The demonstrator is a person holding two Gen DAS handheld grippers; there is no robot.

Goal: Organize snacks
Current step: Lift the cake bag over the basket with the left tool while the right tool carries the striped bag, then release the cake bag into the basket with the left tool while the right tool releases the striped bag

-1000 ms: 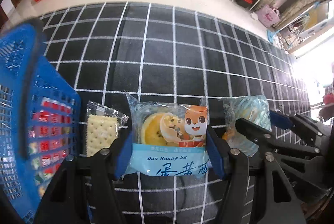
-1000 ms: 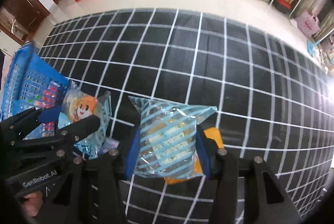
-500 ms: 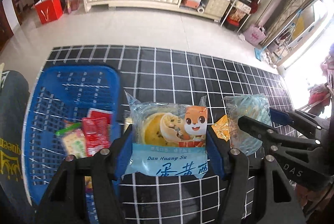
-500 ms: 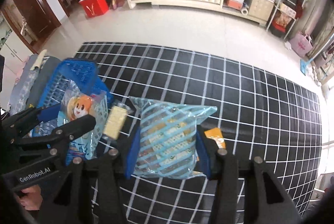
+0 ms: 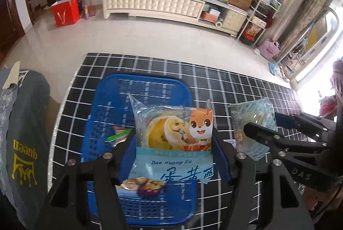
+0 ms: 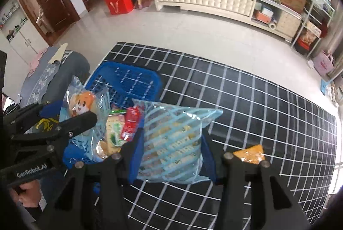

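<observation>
My left gripper (image 5: pixel 174 158) is shut on a pastry packet with a cartoon squirrel (image 5: pixel 174 140), held above the blue basket (image 5: pixel 141 88). Several snack packets lie in the basket beneath it. My right gripper (image 6: pixel 171 155) is shut on a blue-striped snack bag (image 6: pixel 171 140), held just right of the basket (image 6: pixel 128 80). That bag (image 5: pixel 253 120) and the right gripper's fingers (image 5: pixel 278 135) show at the right of the left wrist view. In the right wrist view the left gripper (image 6: pixel 70 120) with the squirrel packet (image 6: pixel 81 103) is at the left.
An orange packet (image 6: pixel 249 154) lies on the black checked cloth (image 6: pixel 257 101) to the right. A grey cushion with yellow lettering (image 5: pixel 25 144) sits left of the basket. A hand (image 6: pixel 27 195) holds the left gripper. Pale floor and a white cabinet (image 5: pixel 154 2) lie beyond.
Both grippers have risen and swung left with their packets; the left one now hangs over the blue basket, which was off to its left a second ago.
</observation>
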